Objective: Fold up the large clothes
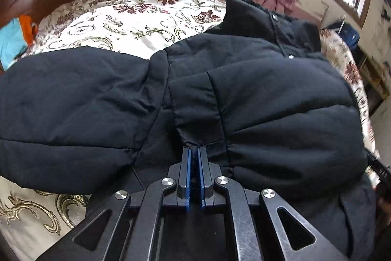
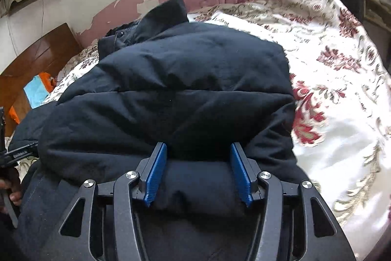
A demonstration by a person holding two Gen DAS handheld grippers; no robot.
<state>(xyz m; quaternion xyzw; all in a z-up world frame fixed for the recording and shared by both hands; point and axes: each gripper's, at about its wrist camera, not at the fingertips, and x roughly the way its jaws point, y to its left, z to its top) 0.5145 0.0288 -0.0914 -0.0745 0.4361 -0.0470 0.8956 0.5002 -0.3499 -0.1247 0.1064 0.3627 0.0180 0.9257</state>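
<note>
Left wrist: left gripper pinches jacket hem; bedspread beyond.

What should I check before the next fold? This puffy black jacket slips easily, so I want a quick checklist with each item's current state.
1. Left tongs pinching the jacket: ok, shut on a gathered seam of fabric.
2. Right tongs gripping: not ok, wide open around a thick roll of the jacket.
3. Jacket resting on the bedspread: ok.
4. Bare bedspread beside the jacket for the fold: ok, on the right in the right wrist view.
5. Collar lying flat: not ok, it stands up.
6. Sleeve tucked in: not ok, it lies spread out to the left.
</note>
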